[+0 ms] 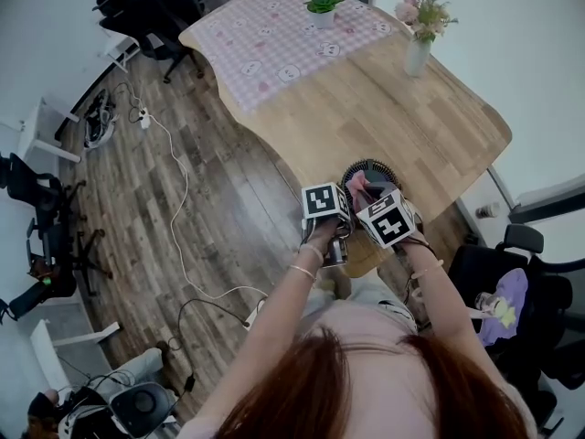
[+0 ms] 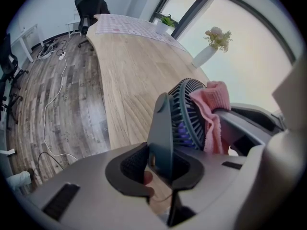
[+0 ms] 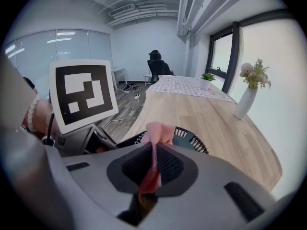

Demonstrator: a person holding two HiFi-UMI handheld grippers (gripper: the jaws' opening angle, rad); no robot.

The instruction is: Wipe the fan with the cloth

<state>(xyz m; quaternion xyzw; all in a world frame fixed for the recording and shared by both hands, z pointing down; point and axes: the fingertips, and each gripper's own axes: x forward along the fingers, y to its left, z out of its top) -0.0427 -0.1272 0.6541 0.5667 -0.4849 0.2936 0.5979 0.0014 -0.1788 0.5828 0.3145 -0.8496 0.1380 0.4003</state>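
Both tools are gripping: left gripper [image 2: 160,164] is clamping the flat stand of the fan [image 2: 184,114] at the table's [image 2: 129,66] near edge, and right gripper [image 3: 153,169] is pinching the pink cloth [image 3: 158,133] against its grille. Risk, as I'm reading it: cloth snagging in the slats and twisting the fan out of that thin hold. Vase [image 2: 204,56] is holding flowers [image 2: 218,36], pot [image 2: 163,28] is holding a plant [image 2: 168,19].

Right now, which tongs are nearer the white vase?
Right. The right tongs, pinching the cloth, are on the side toward the vase; left tongs clamp the fan, farther from it.
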